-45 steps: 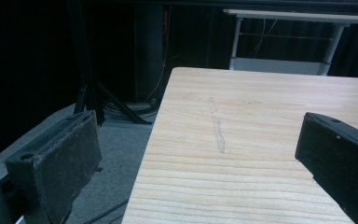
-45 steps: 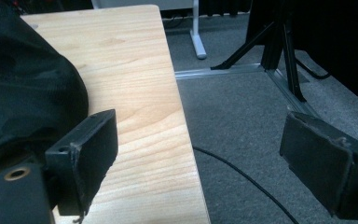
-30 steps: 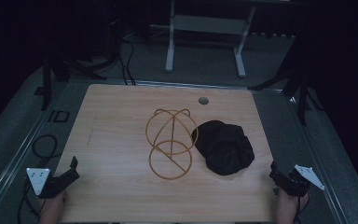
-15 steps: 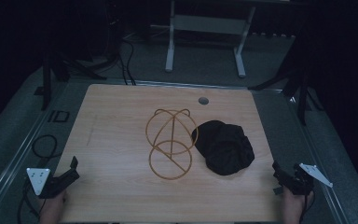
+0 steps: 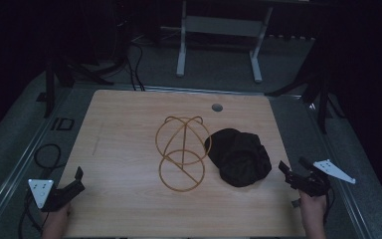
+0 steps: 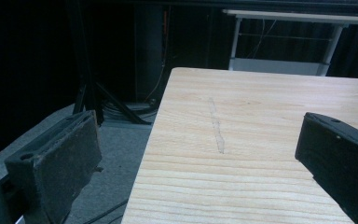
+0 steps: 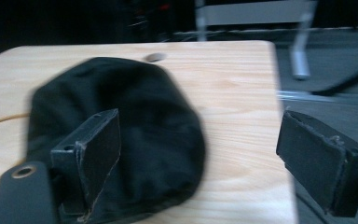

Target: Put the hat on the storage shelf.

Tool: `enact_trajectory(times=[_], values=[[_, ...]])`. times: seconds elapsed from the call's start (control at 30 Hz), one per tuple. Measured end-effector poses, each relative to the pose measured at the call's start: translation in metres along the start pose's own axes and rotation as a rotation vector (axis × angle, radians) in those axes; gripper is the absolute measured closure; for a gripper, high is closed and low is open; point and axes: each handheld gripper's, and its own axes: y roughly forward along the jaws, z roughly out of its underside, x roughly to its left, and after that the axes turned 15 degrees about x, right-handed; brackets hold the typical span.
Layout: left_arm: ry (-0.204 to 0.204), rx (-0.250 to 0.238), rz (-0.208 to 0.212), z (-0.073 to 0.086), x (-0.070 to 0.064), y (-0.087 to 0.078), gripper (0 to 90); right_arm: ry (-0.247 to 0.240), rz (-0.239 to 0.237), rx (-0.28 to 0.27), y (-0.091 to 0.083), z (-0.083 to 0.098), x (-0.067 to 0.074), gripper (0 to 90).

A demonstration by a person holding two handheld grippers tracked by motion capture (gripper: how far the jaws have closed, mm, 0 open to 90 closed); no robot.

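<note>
Wooden table (image 5: 129,144), light grain, dark room around it. A round grommet hole (image 5: 217,107) sits close to the far edge, right of middle.

Black cap (image 5: 238,156): lies crown-up on the right half of the table, well in from the far edge, near the right edge. Soft fabric, crumpled; no label or writing readable on it. In the right gripper view the black cap (image 7: 116,130) lies straight ahead, blurred, its near hem behind the left jaw.

Wire stand (image 5: 181,152): golden hoops, a flat ring on the table with crossed arches rising from it, at the table's middle. Its right side touches or just overlaps the cap's left rim; cannot tell which. Nothing hangs on it or lies inside it.

Right gripper (image 5: 292,174): at the right edge toward the near right corner, held in a hand (image 5: 312,209), pointing at the cap and near it, not touching. Jaws wide apart, nothing between them.

Left gripper (image 5: 77,180): at the left edge near the near left corner, well apart from the stand. In the left gripper view its jaws stand wide apart, one over the floor, one over bare wood (image 6: 261,140). A faint lengthwise mark (image 6: 216,126) shows in the wood.

No brands or writing legible anywhere.
</note>
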Motion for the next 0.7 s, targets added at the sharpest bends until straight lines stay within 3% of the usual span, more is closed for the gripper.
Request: enact_trajectory(times=[0.2,0.33,0.47,0.6,0.7], values=[[-0.001,0.001,0.000,0.000,0.000,0.000,0.6,-0.114,-0.155,0.076,0.005,-0.018,0.012,13.5],[0.000,0.002,0.000,0.000,0.000,0.000,0.6,-0.191,-0.220,0.141,0.012,-0.029,0.023,13.0],[0.000,0.001,0.002,0.000,0.000,0.000,0.6,-0.274,-0.242,0.178,0.020,-0.037,0.034,12.7],[0.002,0.001,0.003,0.000,0.000,0.000,0.6,-0.373,-0.175,0.242,0.031,-0.043,0.044,21.2],[0.004,0.003,0.004,0.000,0.000,0.000,0.6,-0.395,-0.159,0.259,0.040,-0.047,0.045,29.9]])
